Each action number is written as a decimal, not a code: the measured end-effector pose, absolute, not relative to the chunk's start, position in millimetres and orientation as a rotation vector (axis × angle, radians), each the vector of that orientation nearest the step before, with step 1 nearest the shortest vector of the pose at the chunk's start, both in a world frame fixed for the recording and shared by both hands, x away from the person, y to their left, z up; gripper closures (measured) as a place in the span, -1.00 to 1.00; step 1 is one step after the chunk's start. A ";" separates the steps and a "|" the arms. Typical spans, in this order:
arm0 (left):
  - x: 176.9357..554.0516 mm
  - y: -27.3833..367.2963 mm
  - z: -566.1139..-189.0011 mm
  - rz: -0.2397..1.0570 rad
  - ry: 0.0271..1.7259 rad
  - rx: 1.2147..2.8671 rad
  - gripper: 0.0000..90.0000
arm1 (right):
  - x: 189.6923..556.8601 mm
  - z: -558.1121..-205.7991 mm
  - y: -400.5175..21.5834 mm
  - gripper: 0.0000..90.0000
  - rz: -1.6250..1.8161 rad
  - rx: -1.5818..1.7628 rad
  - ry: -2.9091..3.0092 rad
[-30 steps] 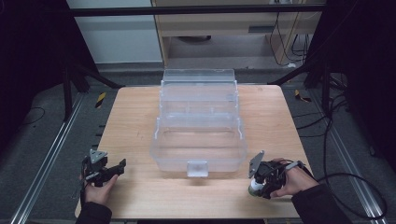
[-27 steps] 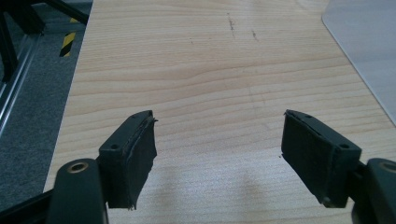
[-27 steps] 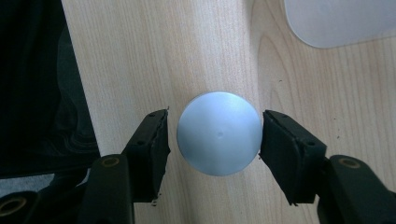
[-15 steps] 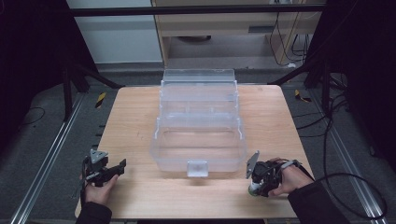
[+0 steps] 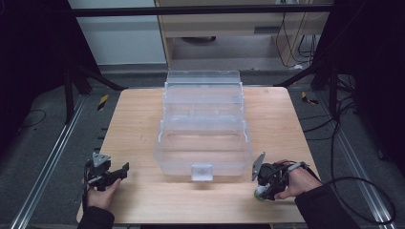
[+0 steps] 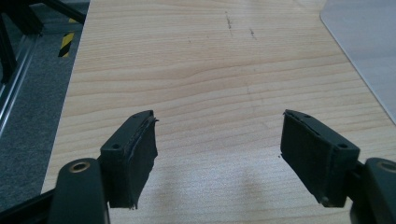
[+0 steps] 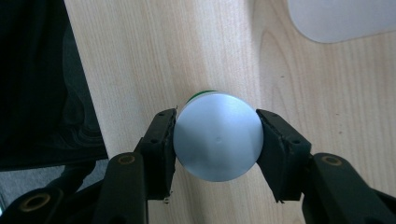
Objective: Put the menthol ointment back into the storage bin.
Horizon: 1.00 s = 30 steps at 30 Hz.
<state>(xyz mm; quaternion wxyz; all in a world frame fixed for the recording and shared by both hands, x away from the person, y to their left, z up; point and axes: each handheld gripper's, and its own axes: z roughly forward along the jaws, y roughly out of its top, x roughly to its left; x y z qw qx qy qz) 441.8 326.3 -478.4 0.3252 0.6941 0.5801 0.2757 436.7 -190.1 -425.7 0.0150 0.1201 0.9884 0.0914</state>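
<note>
Pinching silver-topped can, left fingers wide

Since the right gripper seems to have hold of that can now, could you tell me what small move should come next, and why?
Probably lift it a little off the table. In the right gripper view, the right gripper has just closed, both pads pressing the sides of the silver-topped can, which stands upright. The open clear box sits close by, so rising first should clear its wall.

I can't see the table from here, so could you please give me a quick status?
Right claw shut on silver-capped can, jaws just closed. Left claw open, empty. Clear storage box mid-table, apart; nothing in the way.
</note>
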 end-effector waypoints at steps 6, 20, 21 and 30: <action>441.8 326.0 -478.6 0.723 1.521 1.821 -0.42 | 437.6 -411.9 -193.0 0.12 0.312 0.412 3.057; 442.2 325.8 -479.1 0.723 1.520 1.827 -0.41 | 441.1 -375.9 -197.6 0.12 0.405 0.461 2.998; 442.2 325.8 -479.1 0.723 1.520 1.827 -0.41 | 441.1 -375.9 -197.6 0.12 0.405 0.461 2.998; 442.3 325.5 -479.1 0.719 1.514 1.833 -0.41 | 447.0 -351.3 -194.0 0.12 0.434 0.454 2.982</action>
